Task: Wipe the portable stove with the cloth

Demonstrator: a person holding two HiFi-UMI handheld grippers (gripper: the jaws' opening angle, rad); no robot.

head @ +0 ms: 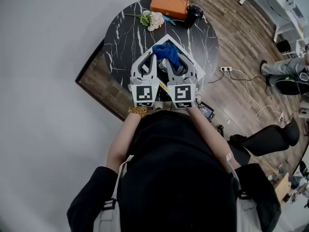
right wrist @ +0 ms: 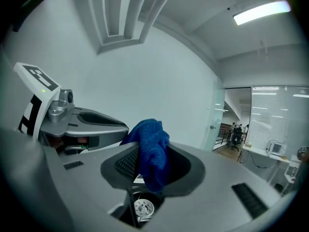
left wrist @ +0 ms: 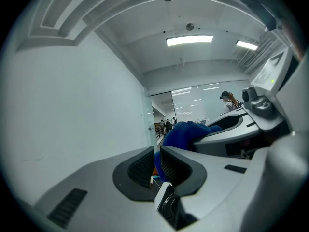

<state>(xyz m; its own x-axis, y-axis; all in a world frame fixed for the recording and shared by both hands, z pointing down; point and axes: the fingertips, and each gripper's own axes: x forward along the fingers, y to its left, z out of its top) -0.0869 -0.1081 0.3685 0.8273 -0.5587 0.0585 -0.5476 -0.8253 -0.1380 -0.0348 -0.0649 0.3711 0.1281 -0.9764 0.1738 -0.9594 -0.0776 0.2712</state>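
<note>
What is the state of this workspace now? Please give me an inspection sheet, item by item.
Surface: round black marble table.
Job's things: white portable stove on the table, mostly hidden under both grippers; blue cloth bunched above it.
Clutter: orange box, black object and white flowers near the table's far edge.
Grippers: left hand-held gripper shut, cloth showing just beyond its narrow gap; right hand-held gripper shut on the cloth.
Cables: power strip and white cable on the floor, right of the table.
Surroundings: wooden floor; seated person and black chair at the right.
</note>
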